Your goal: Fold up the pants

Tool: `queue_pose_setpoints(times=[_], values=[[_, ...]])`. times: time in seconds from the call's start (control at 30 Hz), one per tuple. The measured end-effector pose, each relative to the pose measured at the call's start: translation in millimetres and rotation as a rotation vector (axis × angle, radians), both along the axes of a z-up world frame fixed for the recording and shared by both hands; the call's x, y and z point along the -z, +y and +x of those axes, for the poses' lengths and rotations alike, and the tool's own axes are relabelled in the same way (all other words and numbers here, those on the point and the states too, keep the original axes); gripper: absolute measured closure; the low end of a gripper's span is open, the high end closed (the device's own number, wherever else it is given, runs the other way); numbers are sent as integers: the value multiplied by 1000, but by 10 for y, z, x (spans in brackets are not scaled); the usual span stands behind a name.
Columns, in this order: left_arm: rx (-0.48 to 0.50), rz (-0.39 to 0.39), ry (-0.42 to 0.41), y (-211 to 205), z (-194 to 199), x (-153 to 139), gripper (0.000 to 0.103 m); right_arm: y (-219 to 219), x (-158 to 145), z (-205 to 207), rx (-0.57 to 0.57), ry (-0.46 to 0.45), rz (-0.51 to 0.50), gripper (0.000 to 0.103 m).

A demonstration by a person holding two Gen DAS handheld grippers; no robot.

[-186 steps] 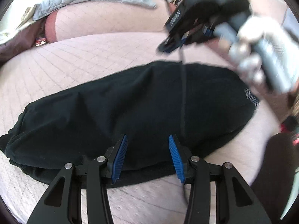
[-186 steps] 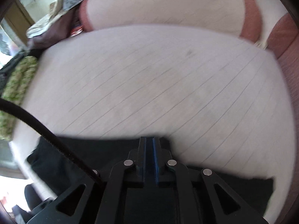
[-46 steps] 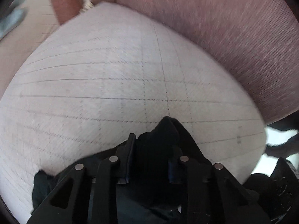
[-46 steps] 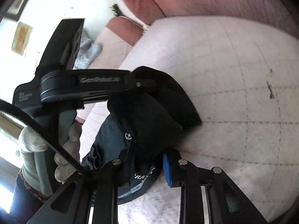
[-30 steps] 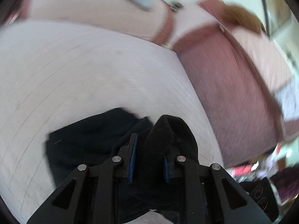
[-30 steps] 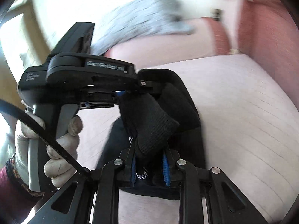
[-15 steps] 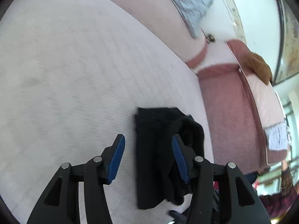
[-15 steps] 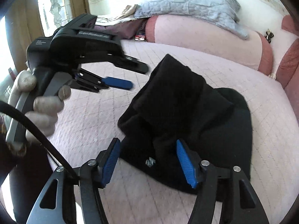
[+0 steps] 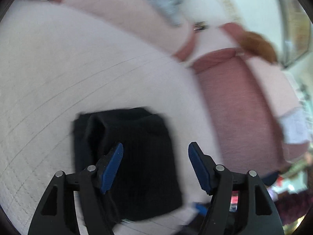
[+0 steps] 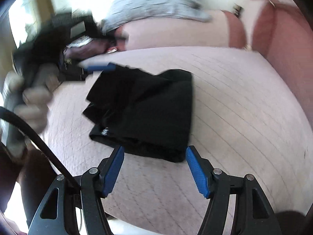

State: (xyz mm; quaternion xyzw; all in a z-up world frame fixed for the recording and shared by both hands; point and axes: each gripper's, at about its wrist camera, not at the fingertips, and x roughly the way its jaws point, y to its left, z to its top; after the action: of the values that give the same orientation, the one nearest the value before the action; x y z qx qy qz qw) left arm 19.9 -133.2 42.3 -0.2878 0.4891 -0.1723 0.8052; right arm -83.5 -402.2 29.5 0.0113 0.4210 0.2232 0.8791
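One pair of black pants (image 10: 148, 113) lies on the bed (image 10: 244, 101) — a single folded bundle. Two tools are in view: the right tool (image 10: 154, 154) with two blue-padded fingers (image 10: 195, 168) spread wide, and the left tool (image 9: 155, 152) likewise, two fingers apart. One grey pillow (image 10: 156, 2). One gloved hand (image 10: 29, 98) — blurred — and one black cable (image 10: 39, 143).

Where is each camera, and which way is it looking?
Left wrist: rides on the left tongs, looking forward and down at the folded black pants on the pink bed; both open blue fingers show.
Right wrist: rides on the right tongs, facing the pants, bed and grey pillow; it shows the person's left hand holding the left tongs.
Shared: pants, bed.
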Motion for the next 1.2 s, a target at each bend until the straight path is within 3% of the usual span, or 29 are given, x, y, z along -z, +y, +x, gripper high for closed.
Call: queue_pose_setpoints(times=[0.13, 0.17, 0.2, 0.27, 0.4, 0.47, 0.7, 0.77, 0.83, 0.9, 0.93, 1.0, 1.07, 1.13, 1.2], values=[[-104, 100, 101, 266, -66, 480, 38, -248, -73, 35, 55, 6, 35, 32], [-109, 95, 118, 338, -102, 539, 37, -299, -100, 84, 65, 7, 47, 32], [-97, 42, 134, 415, -136, 596, 37, -309, -128, 147, 69, 8, 54, 31], [-107, -31, 138, 567, -223, 586, 38, -317, -166, 290, 75, 15, 65, 30], [-128, -54, 50, 733, -387, 361, 36, -284, -185, 642, 76, 43, 107, 29], [-125, -68, 18, 780, -421, 314, 27, -265, -129, 835, 79, 72, 126, 29], [-23, -104, 85, 481, -214, 674, 23, -291, 263, 1362, 106, 251, 315, 29], [1, -95, 54, 347, -149, 654, 7, -283, 388, 1447, 107, 291, 361, 29], [32, -119, 62, 182, -49, 658, 5, -242, 494, 1521, 97, 325, 398, 29], [24, -72, 64, 91, -24, 672, 5, -175, 623, 1602, 69, 369, 448, 28], [11, -53, 62, 70, -33, 661, 6, -147, 651, 1617, 64, 367, 461, 28], [-16, -23, 65, 77, -79, 634, 31, -106, 642, 1632, 53, 366, 465, 30], [-18, -24, 72, 134, -115, 625, 53, -77, 618, 1618, 29, 376, 465, 47], [-27, -49, 75, 203, -148, 591, 59, -80, 576, 1582, 29, 366, 463, 65], [-33, -67, 61, 230, -159, 506, 59, -84, 491, 1573, 21, 360, 501, 72]])
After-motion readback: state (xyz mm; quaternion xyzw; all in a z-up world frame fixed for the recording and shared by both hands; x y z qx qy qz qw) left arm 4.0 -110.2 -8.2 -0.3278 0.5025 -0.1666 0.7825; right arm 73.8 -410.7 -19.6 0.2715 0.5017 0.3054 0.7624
